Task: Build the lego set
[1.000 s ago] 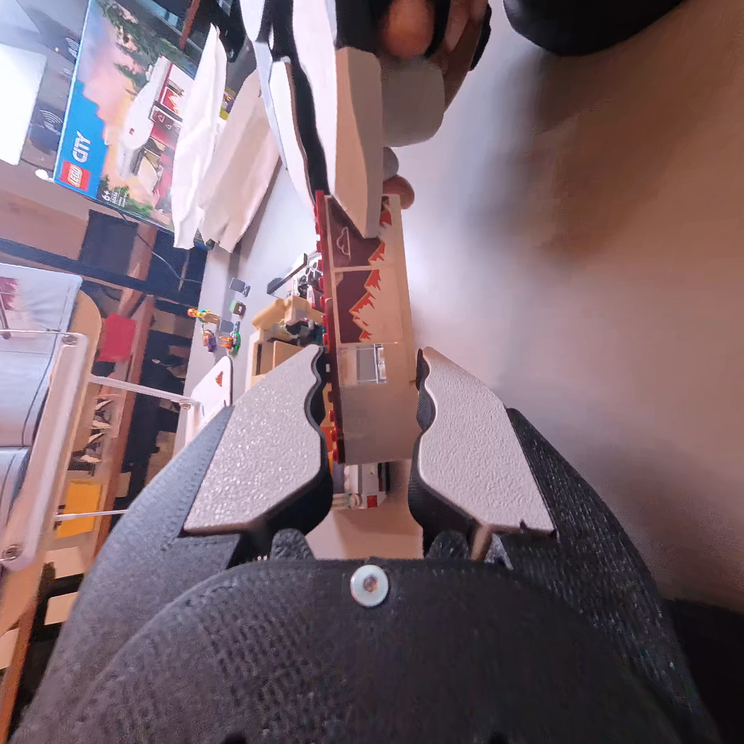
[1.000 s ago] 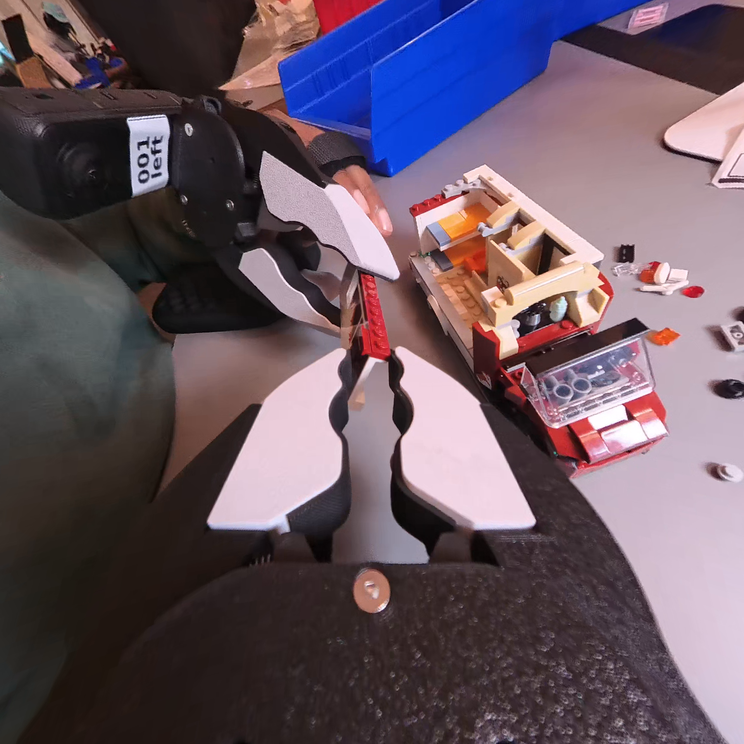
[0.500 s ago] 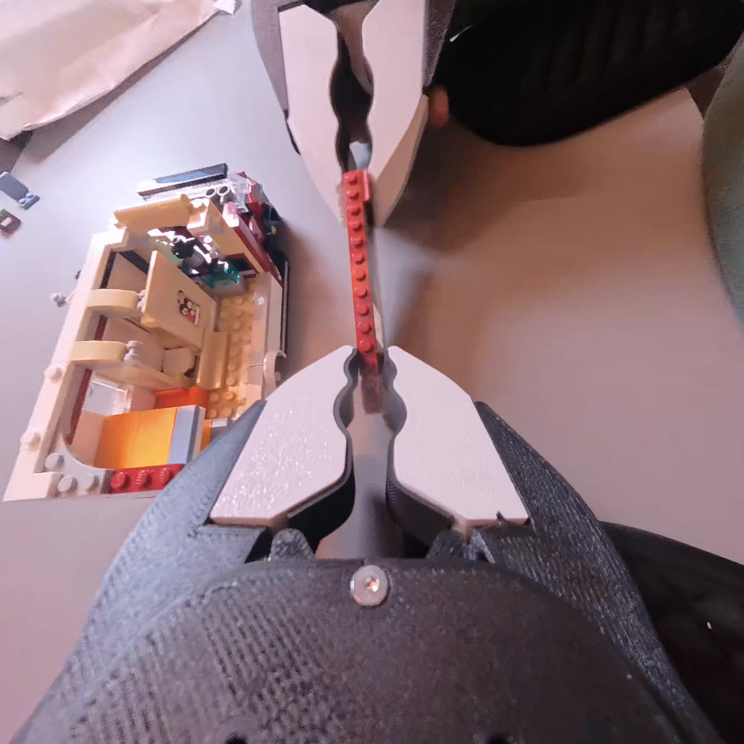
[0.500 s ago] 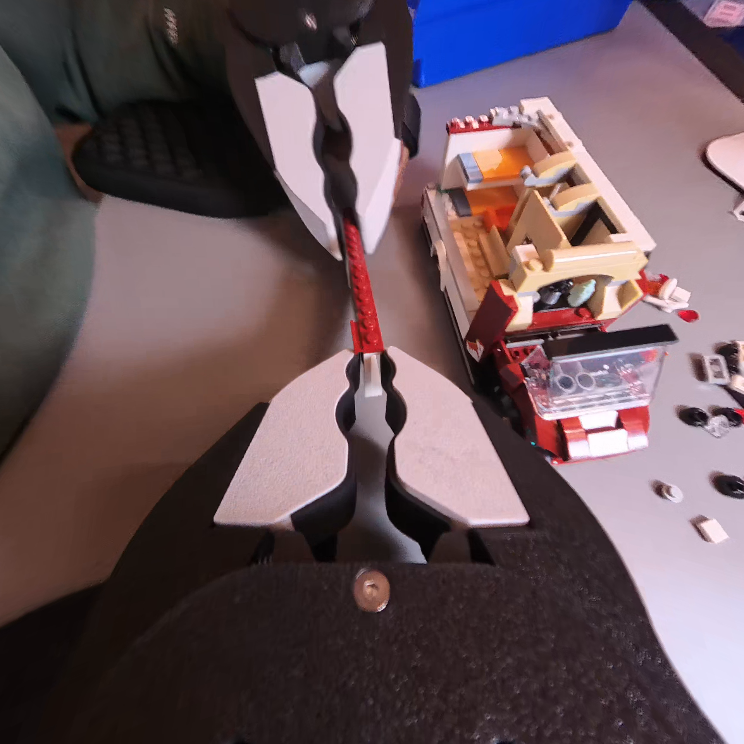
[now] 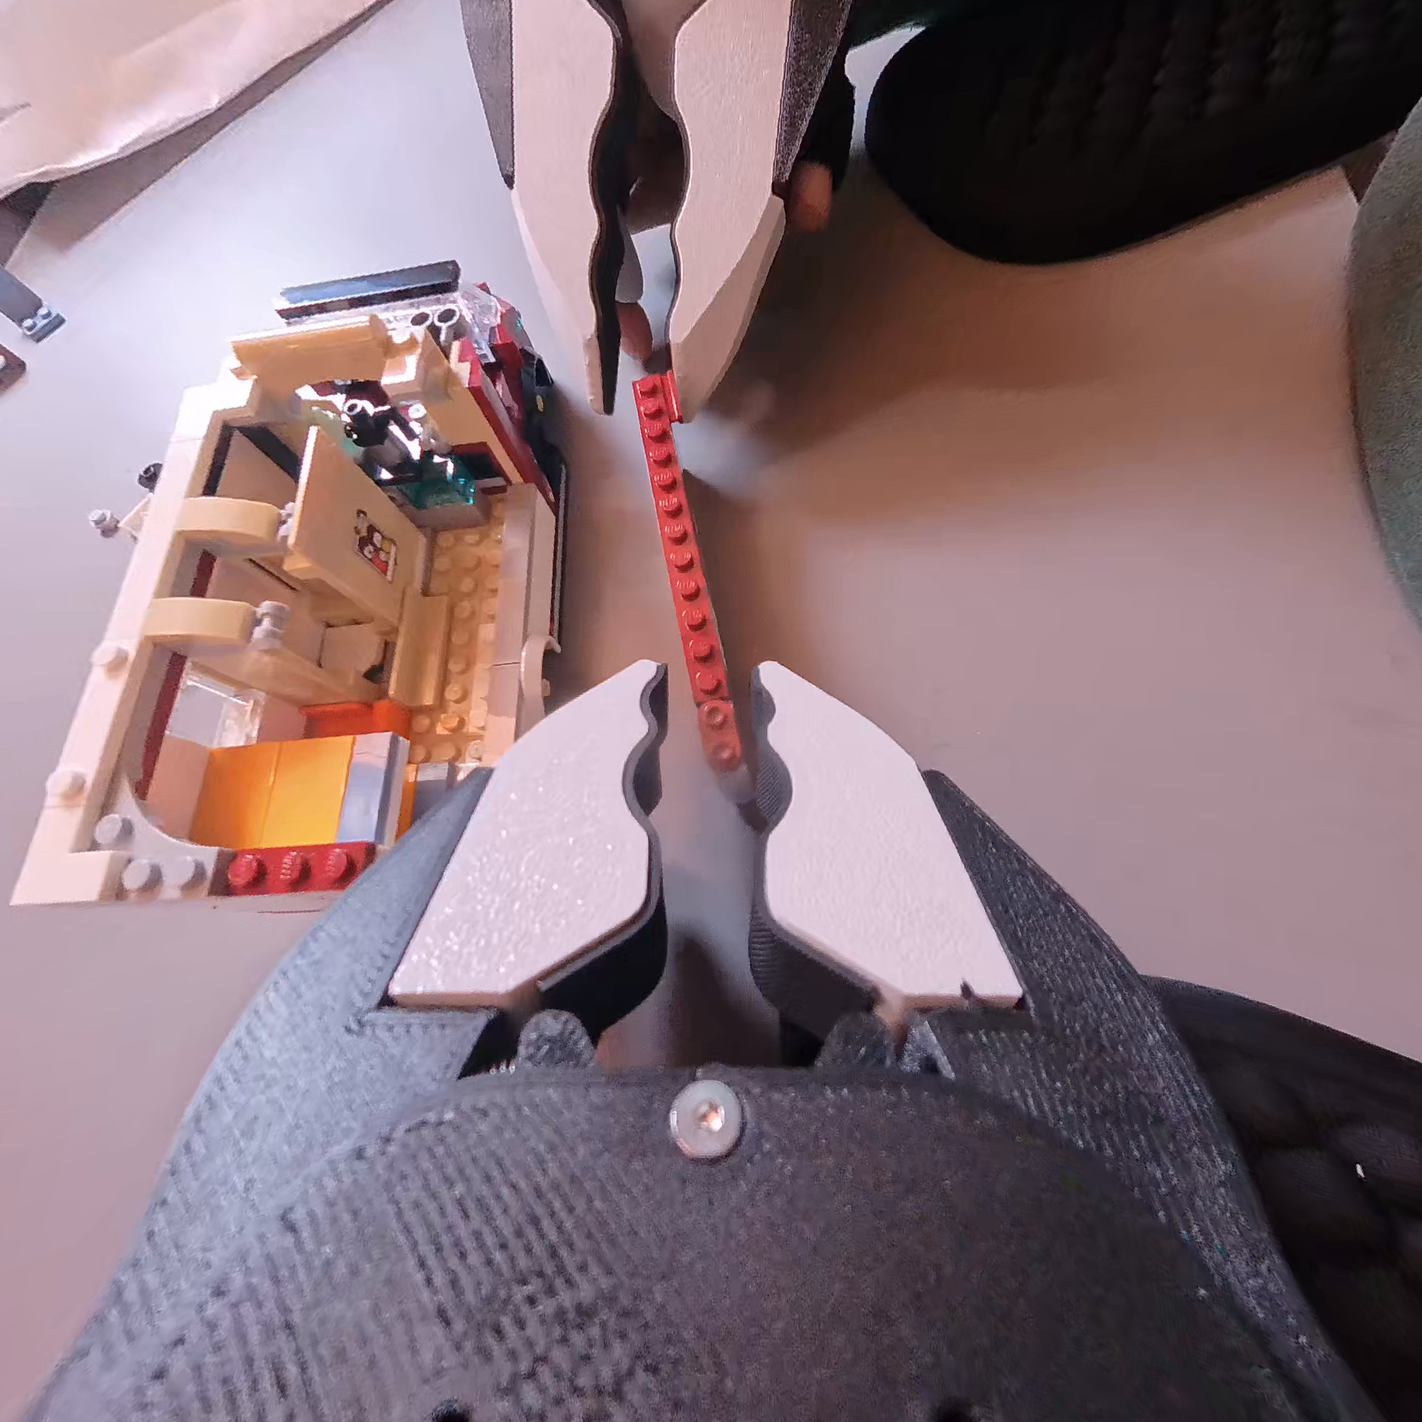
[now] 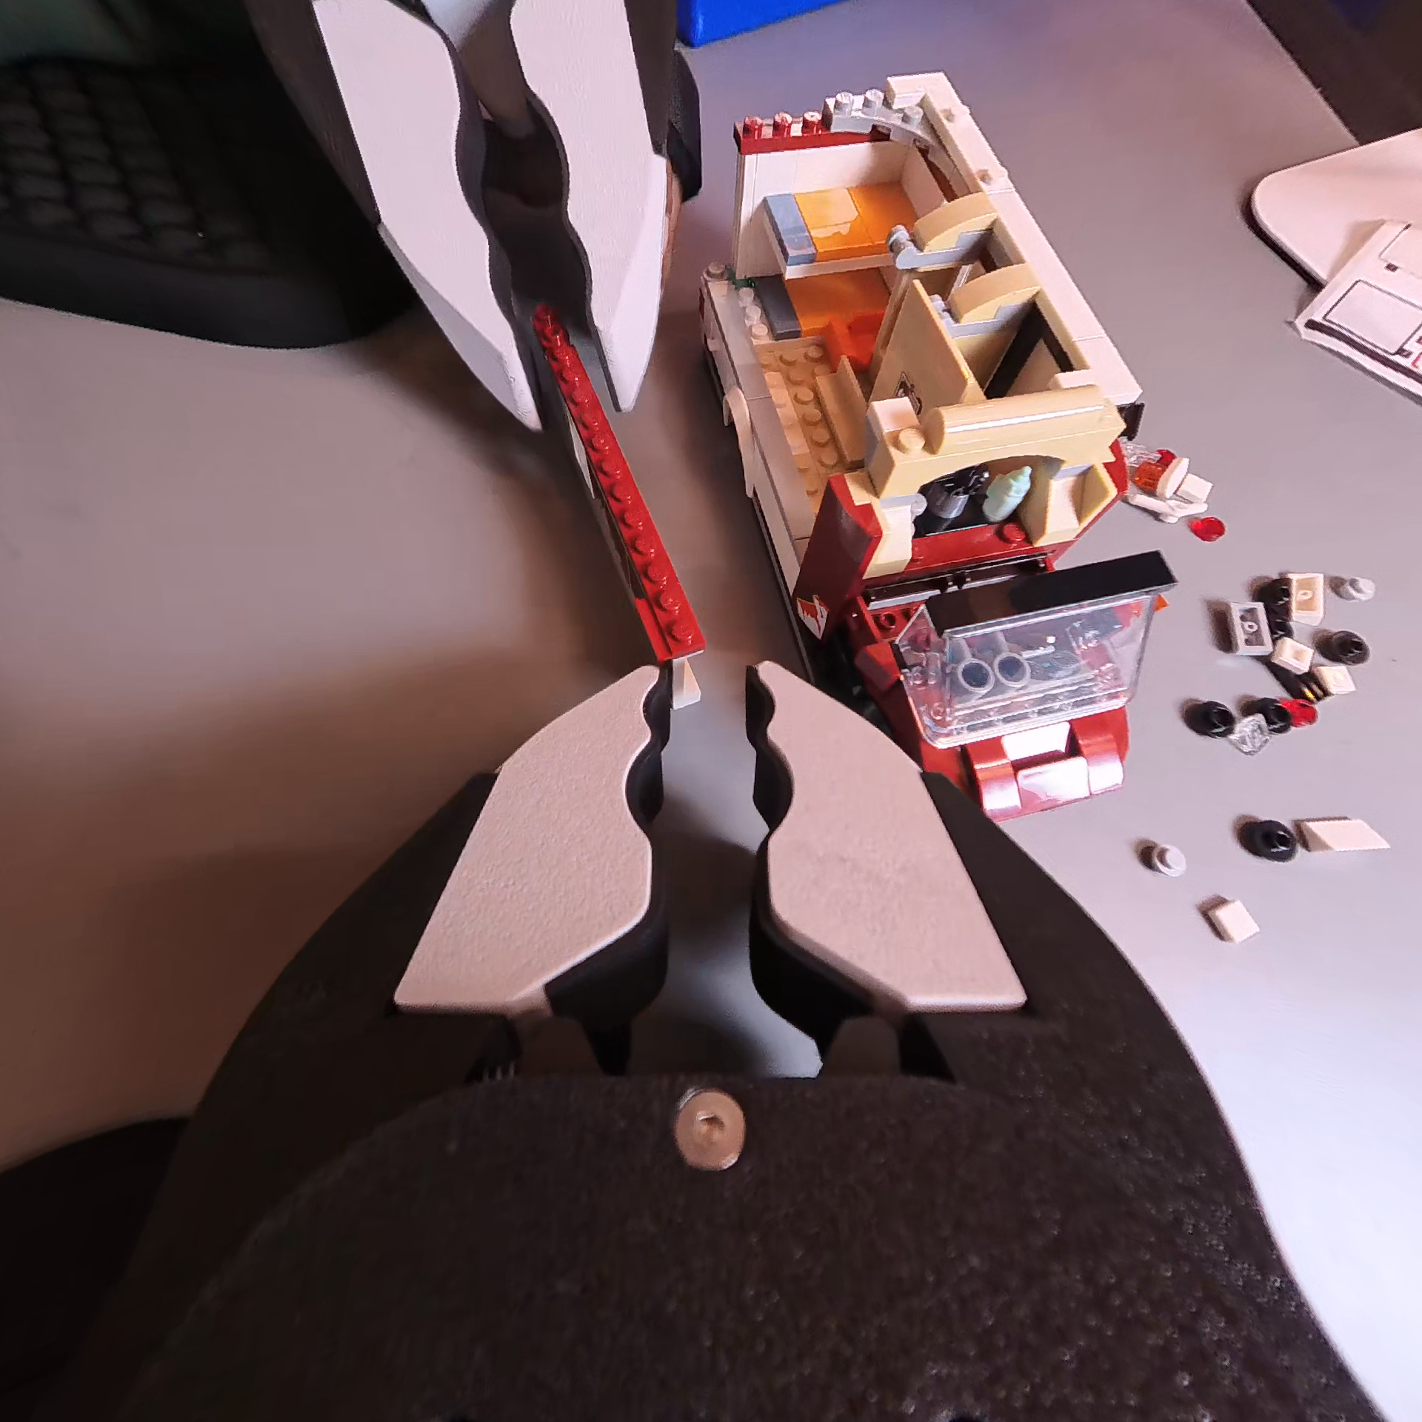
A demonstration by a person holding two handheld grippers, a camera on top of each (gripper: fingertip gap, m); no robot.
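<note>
One brick camper (image 6: pixel 923 431), one red studded panel (image 6: pixel 615 492), two grippers (both with jaws parted).

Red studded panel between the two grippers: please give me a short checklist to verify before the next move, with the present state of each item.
1. Left gripper grips the red studded panel: not ok. The fingers are apart, with a gap on one side.
2. Right gripper grips the panel: not ok. The fingers are apart and the panel end lies just ahead of them.
3. Panel stands steady unaided: cannot tell.
4. Panel is apart from the camper model: ok.
5. Loose small pieces are away from both grippers: ok.
</note>
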